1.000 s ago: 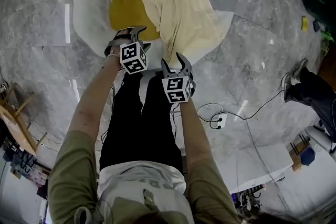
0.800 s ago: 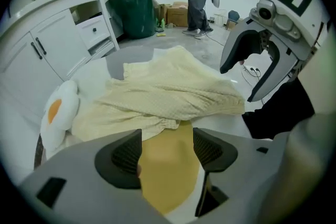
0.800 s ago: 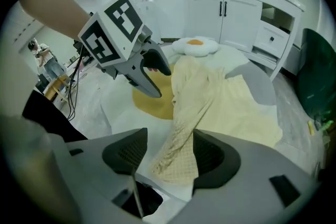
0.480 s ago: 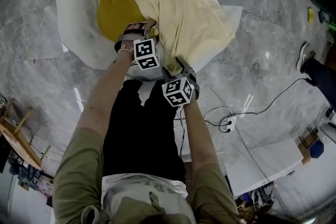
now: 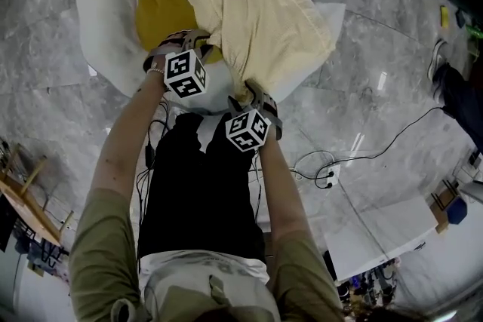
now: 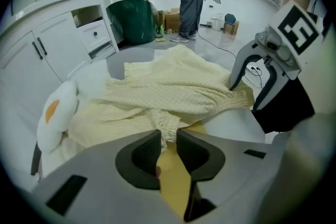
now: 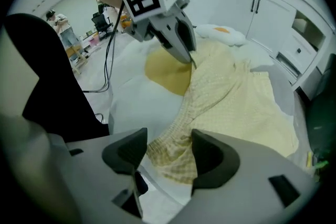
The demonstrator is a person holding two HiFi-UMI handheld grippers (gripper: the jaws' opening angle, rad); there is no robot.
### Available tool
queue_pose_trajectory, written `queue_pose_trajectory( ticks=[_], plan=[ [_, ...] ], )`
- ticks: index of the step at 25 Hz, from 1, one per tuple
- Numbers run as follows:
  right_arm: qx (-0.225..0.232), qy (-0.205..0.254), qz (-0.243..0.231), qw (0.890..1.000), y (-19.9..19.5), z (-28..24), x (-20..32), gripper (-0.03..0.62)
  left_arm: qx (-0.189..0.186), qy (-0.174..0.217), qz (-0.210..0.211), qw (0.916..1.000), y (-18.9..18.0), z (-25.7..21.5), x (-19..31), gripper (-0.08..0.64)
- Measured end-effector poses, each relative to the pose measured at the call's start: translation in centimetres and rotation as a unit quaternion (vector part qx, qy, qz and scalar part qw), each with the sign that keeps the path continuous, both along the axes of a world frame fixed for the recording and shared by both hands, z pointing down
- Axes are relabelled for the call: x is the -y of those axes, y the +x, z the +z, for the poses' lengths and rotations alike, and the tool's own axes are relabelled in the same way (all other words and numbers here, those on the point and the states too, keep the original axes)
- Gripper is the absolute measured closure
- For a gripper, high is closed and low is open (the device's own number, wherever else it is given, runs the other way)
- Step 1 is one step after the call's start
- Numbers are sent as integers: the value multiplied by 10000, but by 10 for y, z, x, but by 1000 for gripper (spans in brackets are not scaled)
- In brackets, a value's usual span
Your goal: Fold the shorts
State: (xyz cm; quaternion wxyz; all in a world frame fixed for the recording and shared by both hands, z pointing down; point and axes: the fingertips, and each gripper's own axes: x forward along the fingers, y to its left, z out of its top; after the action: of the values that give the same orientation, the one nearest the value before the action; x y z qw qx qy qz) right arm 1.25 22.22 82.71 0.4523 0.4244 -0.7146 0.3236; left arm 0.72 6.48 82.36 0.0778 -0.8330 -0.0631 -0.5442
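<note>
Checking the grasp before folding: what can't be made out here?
Left gripper view: the left tongs, just closed onto the shorts at the waistband, hide how much cloth is pinched.
Head view: bunched folds hide the shorts' legs; the bystander is cut off by the right edge.

No words, brands or numbers can be read. Black-and-white square patterns cover the marker cube (image 5: 185,74) on the left gripper (image 5: 198,40) and the one (image 5: 247,130) on the right gripper (image 5: 252,91). Below them, the grey print (image 5: 205,266) on the person's shirt is too blurred to read.
</note>
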Motion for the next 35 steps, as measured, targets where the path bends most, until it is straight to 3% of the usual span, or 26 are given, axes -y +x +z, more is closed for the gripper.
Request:
queue_pose_trajectory(
  ticks=[8,11,14,15,16,17,19,21,23,24,25,26,28,31,35],
  plan=[
    [-180,-180,-589,9979,-9,1,-11,316,384,166,-104,9991,-118,-30,4,465],
    [-224,-266,-839,9959,-17,9,-13,316,370,186,-337,9986,-140,-26,5,463],
    [-416,-374,-996,9935,-18,21,-14,330,435,198,-521,9975,-147,-9,9,454],
    [-511,-383,-949,9934,-15,24,-11,367,498,188,-539,9971,-149,-2,9,439],
    [-603,-377,-890,9935,-10,25,-8,428,560,160,-554,9968,-151,4,9,386],
    [-686,-355,-844,9934,-6,25,-5,442,592,136,-580,9965,-154,7,9,277],
    [-770,-281,-800,9934,0,21,-1,558,408,220,-703,9965,-152,-2,10,222],
    [-575,-289,-826,9945,-2,14,-4,561,-112,308,-816,9961,-134,-23,3,213],
    [-123,-414,-918,9948,-10,8,-14,547,-463,149,-571,9972,-104,-36,-25,213],
    [205,-493,-885,9946,-12,4,-19,451,-527,39,-333,9980,-87,-37,-44,213],
    [542,-535,-696,9947,-9,-2,-21,328,-566,-59,-122,9983,-70,-37,-62,213],
    [801,-498,-308,9951,1,-9,-18,318,-602,-157,2,9981,-54,-37,-78,213],
    [970,-246,941,9905,49,-22,-2,318,-662,-415,-3,9969,-23,-37,-106,213],
    [662,-23,2746,9593,155,-28,16,318,-572,-856,-253,9944,15,-32,-145,213],
    [240,-339,4246,9044,262,-13,22,318,-151,-918,-643,9936,45,-22,-177,213]
  ],
)
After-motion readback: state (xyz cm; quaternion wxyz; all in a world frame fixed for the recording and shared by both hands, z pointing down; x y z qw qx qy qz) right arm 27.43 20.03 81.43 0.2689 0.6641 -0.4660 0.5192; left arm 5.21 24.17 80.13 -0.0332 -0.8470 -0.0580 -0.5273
